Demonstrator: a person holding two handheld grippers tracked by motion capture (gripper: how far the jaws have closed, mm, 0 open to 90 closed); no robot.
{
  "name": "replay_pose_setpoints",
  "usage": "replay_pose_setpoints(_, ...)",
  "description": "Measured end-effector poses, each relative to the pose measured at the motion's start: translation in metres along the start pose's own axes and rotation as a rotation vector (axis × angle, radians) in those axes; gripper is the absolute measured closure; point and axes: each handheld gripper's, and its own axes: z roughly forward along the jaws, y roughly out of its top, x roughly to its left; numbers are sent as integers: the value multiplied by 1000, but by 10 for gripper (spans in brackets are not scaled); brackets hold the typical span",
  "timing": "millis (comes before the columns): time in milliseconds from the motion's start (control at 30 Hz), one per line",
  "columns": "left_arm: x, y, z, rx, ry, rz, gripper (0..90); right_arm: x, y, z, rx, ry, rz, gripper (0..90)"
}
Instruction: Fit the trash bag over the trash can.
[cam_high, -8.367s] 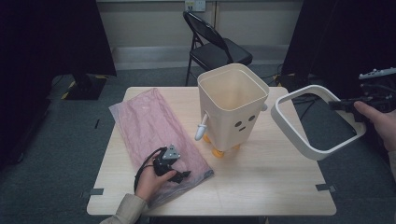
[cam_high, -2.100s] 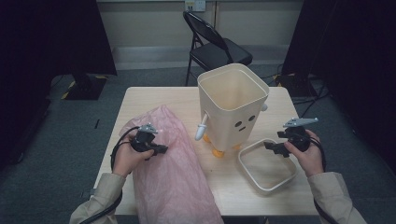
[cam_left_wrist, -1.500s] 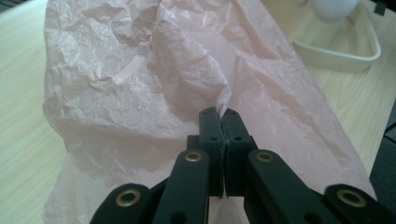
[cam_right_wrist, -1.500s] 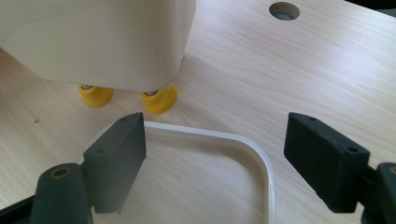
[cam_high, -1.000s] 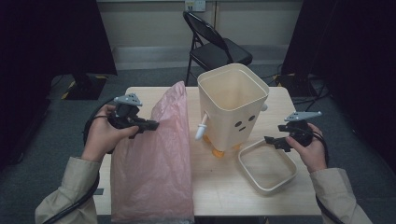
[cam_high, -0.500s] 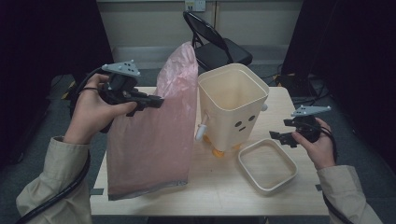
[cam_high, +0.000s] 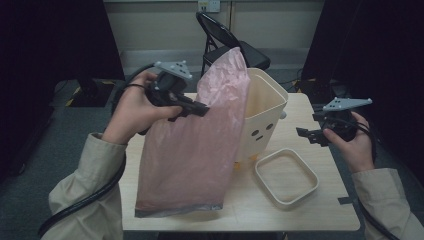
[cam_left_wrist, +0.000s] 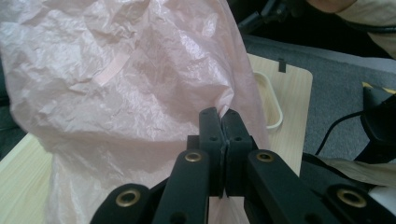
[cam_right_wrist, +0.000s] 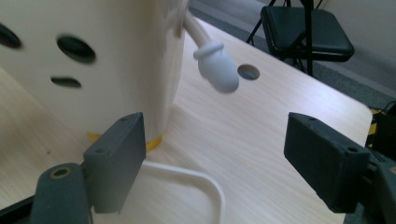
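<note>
over the table (cam_high: 305, 210), left gripper (cam_high: 200, 109) pinches pink bag (cam_high: 190, 150).

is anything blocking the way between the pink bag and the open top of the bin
Nothing visible does. The left gripper holds the pink bag up beside the bin, its upper end already level with the open rim. The bin's loose rim frame lies flat on the table, and the right gripper hovers open off to the side.

Hidden behind the raised pink bag (cam_high: 200, 145): left side of the cream bin (cam_high: 262, 115) and part of the worktop (cam_high: 300, 210). Cut off by the frame edge: bin top in right gripper view. Blurred: bin's face holes there.
</note>
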Motion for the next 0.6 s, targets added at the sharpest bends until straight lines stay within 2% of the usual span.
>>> replay_pose_setpoints(133,-1,12,25,32,-22,5,890,0,21,-11,-33,12,-6,201)
replay_pose_setpoints(233,0,20,42,71,-14,12,890,3,40,-20,-54,15,-35,203)
replay_pose_setpoints(267,-1,22,47,71,-9,11,889,5,46,-22,-59,15,-43,210)
replay_pose_setpoints(333,-2,26,54,72,-30,12,890,10,58,-25,-61,32,-68,220)
replay_pose_setpoints(467,-3,30,64,82,-22,9,889,23,82,-28,-77,61,-100,253)
replay_pose_setpoints(533,-6,32,65,89,-17,25,888,31,94,-27,-82,63,-113,261)
replay_pose_setpoints(600,-8,33,66,96,-23,29,888,39,107,-24,-90,84,-121,270)
